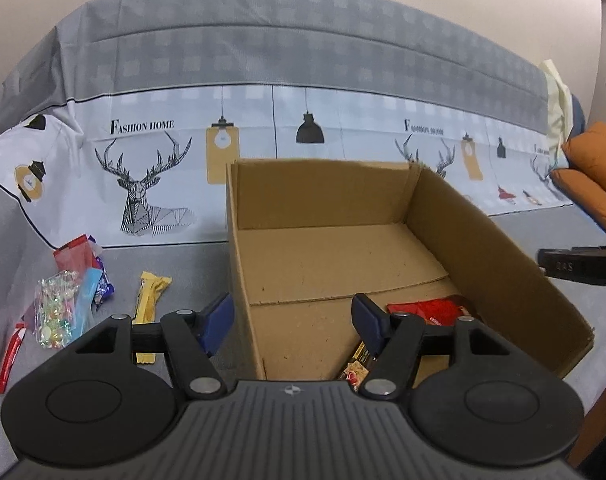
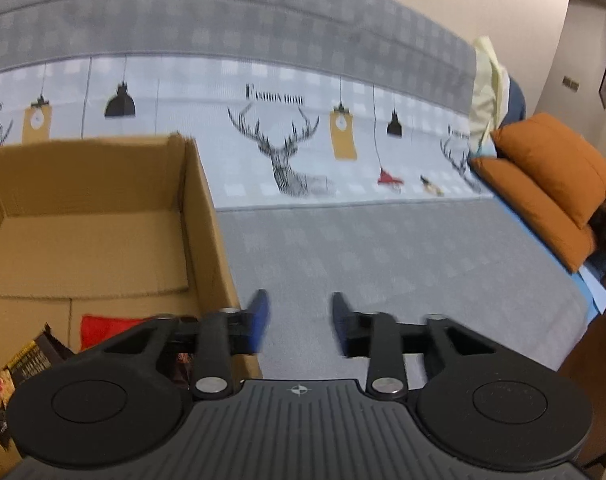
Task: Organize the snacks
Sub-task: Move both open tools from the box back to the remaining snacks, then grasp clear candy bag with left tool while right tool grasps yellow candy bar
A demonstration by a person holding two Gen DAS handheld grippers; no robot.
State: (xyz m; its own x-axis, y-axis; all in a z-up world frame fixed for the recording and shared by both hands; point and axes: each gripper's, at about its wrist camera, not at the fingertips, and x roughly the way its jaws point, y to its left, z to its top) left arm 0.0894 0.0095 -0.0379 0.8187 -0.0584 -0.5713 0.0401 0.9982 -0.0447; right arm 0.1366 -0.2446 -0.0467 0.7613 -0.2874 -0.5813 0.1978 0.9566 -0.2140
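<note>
Two grippers tilt downward, both gaping and holding nothing. The left gripper [image 1: 293,320] straddles the box [image 1: 483,248] wall; the right gripper [image 2: 299,320] hangs beside it over the cloth [image 2: 403,248].

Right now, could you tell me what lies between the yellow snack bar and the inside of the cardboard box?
In the left wrist view, only the box's left wall and one blue finger of the left gripper lie between the yellow snack bar and the inside of the box.

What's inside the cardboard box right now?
In the cardboard box: a red packet and a dark snack bar at the near end; the gripper covers what lies between.
</note>
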